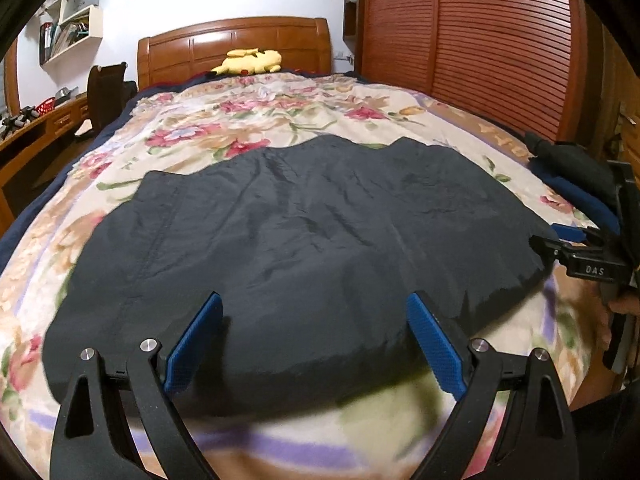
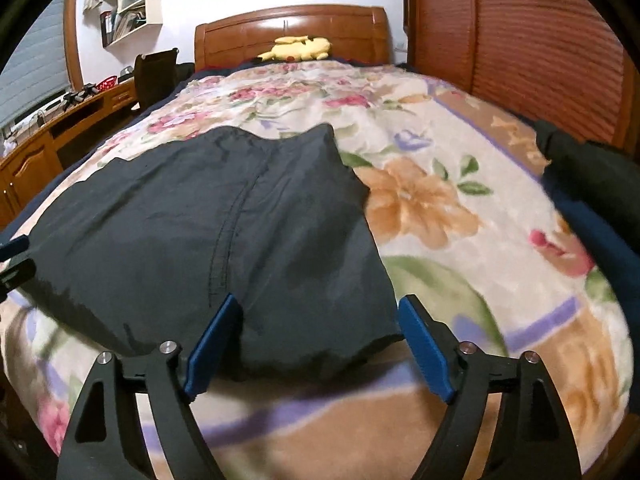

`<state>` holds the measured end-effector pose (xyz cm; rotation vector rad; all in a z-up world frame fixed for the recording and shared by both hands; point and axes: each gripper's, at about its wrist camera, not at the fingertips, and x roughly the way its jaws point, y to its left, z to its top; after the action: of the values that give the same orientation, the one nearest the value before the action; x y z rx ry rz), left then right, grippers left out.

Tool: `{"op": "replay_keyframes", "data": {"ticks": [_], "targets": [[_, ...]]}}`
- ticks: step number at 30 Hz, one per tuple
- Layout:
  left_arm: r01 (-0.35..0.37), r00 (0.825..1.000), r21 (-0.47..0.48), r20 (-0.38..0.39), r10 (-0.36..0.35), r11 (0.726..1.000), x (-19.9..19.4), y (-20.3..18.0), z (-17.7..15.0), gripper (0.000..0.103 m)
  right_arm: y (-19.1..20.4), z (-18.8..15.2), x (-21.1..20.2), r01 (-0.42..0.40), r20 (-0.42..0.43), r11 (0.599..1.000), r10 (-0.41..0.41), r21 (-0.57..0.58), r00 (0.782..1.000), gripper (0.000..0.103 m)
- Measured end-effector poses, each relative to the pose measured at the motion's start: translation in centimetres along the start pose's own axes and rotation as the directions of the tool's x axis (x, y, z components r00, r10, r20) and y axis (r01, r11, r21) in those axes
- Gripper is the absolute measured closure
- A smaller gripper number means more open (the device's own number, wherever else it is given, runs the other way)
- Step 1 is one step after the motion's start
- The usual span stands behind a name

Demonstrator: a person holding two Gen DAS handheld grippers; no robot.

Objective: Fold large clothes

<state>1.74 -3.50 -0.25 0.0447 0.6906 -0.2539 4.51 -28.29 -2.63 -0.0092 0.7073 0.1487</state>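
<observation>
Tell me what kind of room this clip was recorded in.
Most likely a home bedroom: a bed with a wooden headboard and floral blanket, a yellow plush toy by the headboard, and a desk under wall shelves. A dark garment lies spread on the blanket.

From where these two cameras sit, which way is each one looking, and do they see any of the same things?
Left wrist view: sits on the left tool, looking along its open blue fingers over the dark garment toward the headboard; the right tool shows at the right edge.
Right wrist view: sits on the right tool, fingers apart, facing the garment's near right corner; a bit of the left tool shows at the left edge.
Shared: the garment, floral blanket, yellow plush toy, headboard and slatted wardrobe.
</observation>
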Motion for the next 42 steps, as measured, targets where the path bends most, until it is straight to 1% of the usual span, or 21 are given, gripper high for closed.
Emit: {"op": "replay_keyframes", "data": {"ticks": [3,5,9,11,13,20,22,23,25,27,34,35,36,37,39,42], "targets": [[-0.010,0.999,0.009,-0.030,0.011,1.000,1.3,-0.6,0.0,0.009,-0.6,-0.2,0.4,-0.040,-0.015,0.998,0.041,0.048,0.999,0.014],[-0.012,0.999,0.007,-0.032,0.012,1.000,1.7,-0.7,-0.1,0.009,-1.2,-0.3,0.6,-0.067,-0.025,0.995,0.069,0.075,0.997,0.014],[0.009,0.999,-0.004,-0.042,-0.009,1.000,1.9,-0.3,-0.3,0.009,-1.2,-0.3,0.8,-0.074,-0.040,0.992,0.078,0.099,0.996,0.014],[0.006,0.999,0.002,-0.044,-0.006,1.000,2.1,-0.4,-0.4,0.009,-1.0,-0.2,0.9,-0.075,-0.046,0.992,0.081,0.104,0.996,0.015],[0.001,0.999,0.007,-0.045,-0.001,1.000,2.2,-0.4,-0.6,0.009,-1.0,-0.2,1.1,-0.098,-0.056,0.989,0.104,0.113,0.993,0.020],[-0.025,0.999,0.023,-0.031,0.025,0.999,2.4,-0.9,-0.8,0.009,-0.7,-0.1,1.7,-0.139,-0.086,0.983,0.149,0.118,0.985,0.032],[-0.026,0.999,0.024,-0.030,0.027,0.999,2.4,-0.9,-0.9,0.009,-0.8,-0.1,1.6,-0.158,-0.083,0.980,0.169,0.122,0.982,0.040],[-0.025,0.999,0.023,-0.031,0.026,0.999,2.4,-0.9,-0.9,0.009,-0.7,-0.1,1.6,-0.166,-0.078,0.979,0.176,0.120,0.981,0.043],[-0.024,0.999,0.023,-0.032,0.025,0.999,2.4,-0.9,-1.0,0.009,-0.6,-0.1,1.3,-0.175,-0.066,0.979,0.183,0.107,0.981,0.052],[-0.026,0.999,0.024,-0.033,0.027,0.999,2.4,-1.0,-1.0,0.009,-0.6,-0.1,1.1,-0.173,-0.052,0.979,0.179,0.103,0.982,0.056],[-0.031,0.999,0.023,-0.032,0.031,0.999,2.4,-1.0,-1.0,0.009,-0.8,-0.4,1.5,-0.174,-0.041,0.975,0.181,0.138,0.983,0.056],[-0.032,0.999,0.022,-0.032,0.032,0.999,2.4,-1.0,-1.0,0.009,-0.7,-0.2,1.4,-0.171,-0.033,0.976,0.177,0.133,0.984,0.058],[-0.030,0.999,0.022,-0.033,0.031,0.999,2.3,-0.9,-0.9,0.009,-0.5,0.0,1.0,-0.167,-0.017,0.979,0.170,0.118,0.985,0.069],[-0.027,0.999,0.023,-0.035,0.028,0.999,2.1,-0.8,-0.9,0.009,-0.2,0.3,0.6,-0.165,-0.004,0.981,0.166,0.104,0.986,0.075],[-0.014,0.999,0.021,-0.033,0.015,1.000,1.7,-0.4,-0.9,0.009,0.5,1.1,-0.6,-0.165,0.033,0.984,0.163,0.069,0.986,0.079],[-0.003,1.000,0.006,-0.025,0.003,1.000,0.8,0.8,-1.0,0.009,1.3,2.4,-2.1,-0.163,0.078,0.986,0.161,0.021,0.984,0.081]]}}
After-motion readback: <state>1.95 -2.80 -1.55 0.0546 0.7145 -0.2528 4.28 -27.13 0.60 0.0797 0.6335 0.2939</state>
